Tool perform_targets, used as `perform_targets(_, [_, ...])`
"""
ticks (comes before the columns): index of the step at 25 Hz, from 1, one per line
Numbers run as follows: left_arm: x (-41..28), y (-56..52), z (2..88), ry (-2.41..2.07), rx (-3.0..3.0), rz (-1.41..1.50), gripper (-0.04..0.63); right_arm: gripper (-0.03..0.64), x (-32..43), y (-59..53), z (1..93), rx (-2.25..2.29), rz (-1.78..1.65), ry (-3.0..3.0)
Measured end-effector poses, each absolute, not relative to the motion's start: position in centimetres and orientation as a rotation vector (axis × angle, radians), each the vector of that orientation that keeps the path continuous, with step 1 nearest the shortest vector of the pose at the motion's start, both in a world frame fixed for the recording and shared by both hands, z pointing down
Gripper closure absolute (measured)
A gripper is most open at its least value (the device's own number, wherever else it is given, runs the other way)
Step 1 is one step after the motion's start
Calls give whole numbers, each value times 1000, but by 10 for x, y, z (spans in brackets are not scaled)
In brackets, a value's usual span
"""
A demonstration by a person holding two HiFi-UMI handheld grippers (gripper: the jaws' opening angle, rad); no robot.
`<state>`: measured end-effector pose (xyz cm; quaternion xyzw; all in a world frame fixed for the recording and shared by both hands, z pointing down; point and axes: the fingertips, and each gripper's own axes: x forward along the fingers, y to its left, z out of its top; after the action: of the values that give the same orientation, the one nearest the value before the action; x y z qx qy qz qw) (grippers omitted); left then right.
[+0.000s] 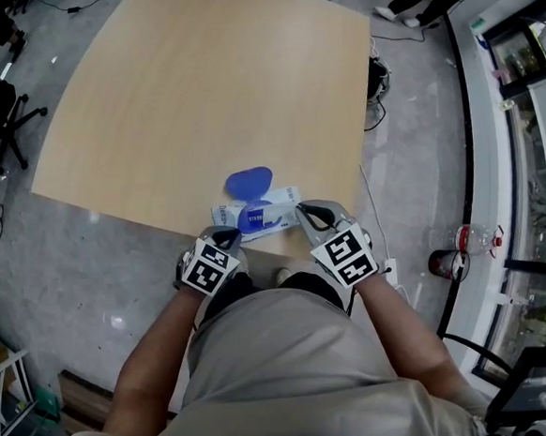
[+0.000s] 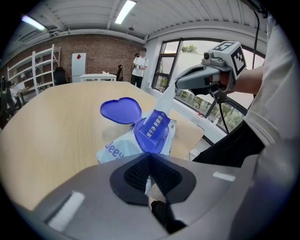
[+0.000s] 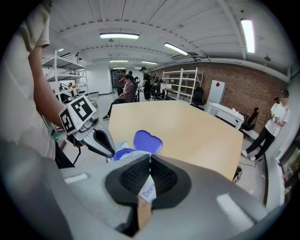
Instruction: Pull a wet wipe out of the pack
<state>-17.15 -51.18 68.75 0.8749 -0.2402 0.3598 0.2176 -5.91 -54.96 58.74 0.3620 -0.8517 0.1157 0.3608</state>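
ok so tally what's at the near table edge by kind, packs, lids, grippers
wipe pack: 1
blue flip lid, open: 1
grippers: 2, the left gripper and the right gripper, each shut on an end of the pack
total: 4

We see 1 table with a pale wood-grain top and rounded corners, standing on a glossy grey floor. On it lies 1 pack of wet wipes, pale blue and white, right at the table's near edge and toward that edge's right end. The long side of the pack runs along the edge. Its 1 blue lid is flipped open and leans back over the tabletop on the far side; we cannot tell whether it touches the wood.
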Motion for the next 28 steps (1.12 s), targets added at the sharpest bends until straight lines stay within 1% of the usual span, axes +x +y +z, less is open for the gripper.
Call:
perform_targets(11, [-171, -511, 690, -711, 2394, 1007, 592, 614, -41, -548, 546, 1006, 240, -2246])
perform_targets(28, [-164, -503, 665, -876, 2340, 1016, 592, 614, -2, -529, 477, 1053, 176, -2378])
